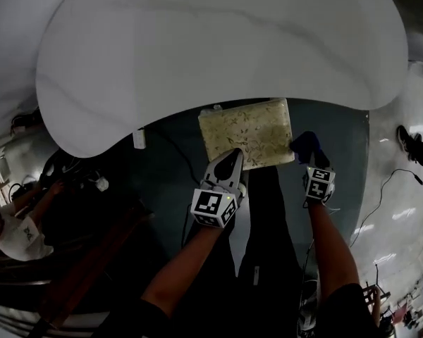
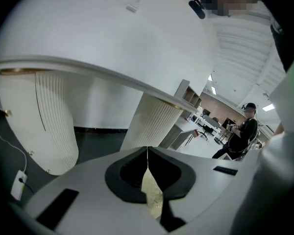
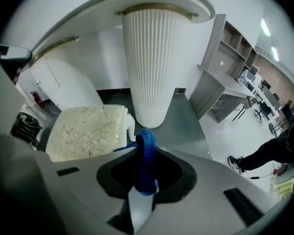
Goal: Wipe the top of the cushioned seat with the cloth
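The cushioned seat (image 1: pixel 247 134) is a cream, mottled square pad on the floor, half tucked under the big white tabletop (image 1: pixel 218 48). My left gripper (image 1: pixel 225 166) hovers over the seat's near edge. In the left gripper view its jaws (image 2: pixel 147 153) are shut tip to tip, and a sliver of the cream seat (image 2: pixel 152 196) shows below them. My right gripper (image 1: pixel 307 148) is just right of the seat, shut on a bunched blue cloth (image 3: pixel 146 153). The seat (image 3: pixel 85 131) lies ahead and to the left of that cloth.
Two white ribbed pedestals (image 3: pixel 147 58) (image 2: pixel 39 124) carry the tabletop just behind the seat. A person (image 1: pixel 14 234) sits at the lower left, and someone's shoe (image 1: pixel 409 141) shows at the right. Cables (image 1: pixel 402 182) run over the grey floor. Another person (image 2: pixel 242 131) stands far off.
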Demonstrator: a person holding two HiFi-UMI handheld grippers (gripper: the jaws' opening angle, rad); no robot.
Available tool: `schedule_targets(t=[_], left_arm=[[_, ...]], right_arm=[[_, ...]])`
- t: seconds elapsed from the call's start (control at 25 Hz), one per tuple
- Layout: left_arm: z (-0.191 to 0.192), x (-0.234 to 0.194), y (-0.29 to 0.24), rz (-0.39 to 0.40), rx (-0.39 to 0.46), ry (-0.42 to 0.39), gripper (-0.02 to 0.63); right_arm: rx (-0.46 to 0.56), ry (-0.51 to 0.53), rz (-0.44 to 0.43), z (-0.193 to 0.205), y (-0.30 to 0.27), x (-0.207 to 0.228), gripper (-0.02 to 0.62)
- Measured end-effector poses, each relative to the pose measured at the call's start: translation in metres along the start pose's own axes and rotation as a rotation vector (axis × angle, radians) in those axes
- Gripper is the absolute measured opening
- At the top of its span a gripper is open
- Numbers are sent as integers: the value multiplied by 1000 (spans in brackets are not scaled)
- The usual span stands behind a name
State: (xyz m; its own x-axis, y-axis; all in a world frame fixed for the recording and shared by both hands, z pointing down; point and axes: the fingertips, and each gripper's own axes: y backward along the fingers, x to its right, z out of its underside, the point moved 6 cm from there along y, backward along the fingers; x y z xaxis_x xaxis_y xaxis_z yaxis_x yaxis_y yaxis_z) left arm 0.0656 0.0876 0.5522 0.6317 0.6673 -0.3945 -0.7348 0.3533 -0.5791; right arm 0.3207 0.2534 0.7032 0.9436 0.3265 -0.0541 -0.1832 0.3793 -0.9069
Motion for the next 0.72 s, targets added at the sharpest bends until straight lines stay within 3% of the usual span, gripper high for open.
schedule_targets(t=[0.24,0.48,0.6,0.72], left_arm=[[-51,24,33,30,78,-9,17],[-101,64,101,111,107,6,17],[-122,74,136,110,108,-29,17],[-147,72,166,84,123,-14,17]], right_arm=[[126,35,-26,-44,72,-9,82],[311,35,-132,-98,197,-38,82],[411,0,-183,-131,265,-58,81],[495,-69,-222,-162,318,-79,81]])
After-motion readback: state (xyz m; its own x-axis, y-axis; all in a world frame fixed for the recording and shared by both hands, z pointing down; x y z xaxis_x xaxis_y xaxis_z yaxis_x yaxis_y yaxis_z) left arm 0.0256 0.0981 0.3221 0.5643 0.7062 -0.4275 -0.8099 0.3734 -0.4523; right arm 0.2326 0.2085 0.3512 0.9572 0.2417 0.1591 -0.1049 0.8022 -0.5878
